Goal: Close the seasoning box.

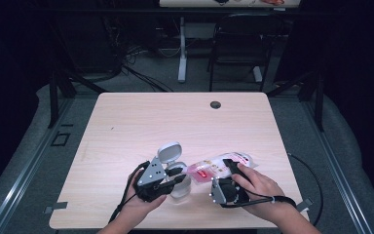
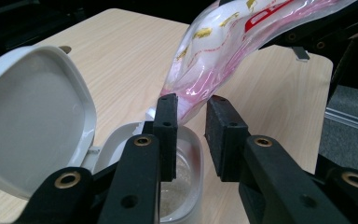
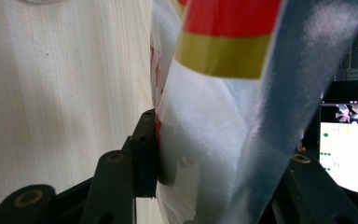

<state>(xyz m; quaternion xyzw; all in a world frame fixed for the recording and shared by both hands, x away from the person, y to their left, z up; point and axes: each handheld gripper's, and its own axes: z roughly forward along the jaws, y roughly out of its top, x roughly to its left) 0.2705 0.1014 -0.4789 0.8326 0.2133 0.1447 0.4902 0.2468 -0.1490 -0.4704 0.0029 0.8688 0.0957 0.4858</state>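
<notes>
A clear plastic bag with red and gold print and white grains inside slants down to the left over the table. My right gripper is shut on its upper part. In the right gripper view the left pad presses the bag. The bag's lower corner hangs over an open white container whose hinged lid stands up at the left. My left gripper is over the container. Its pads flank that corner with a gap showing between them, so it is open.
The light wooden table has a cable hole near its far edge. Beyond it stand a dark chair and a white desk leg. A lit monitor shows at the right of the right gripper view.
</notes>
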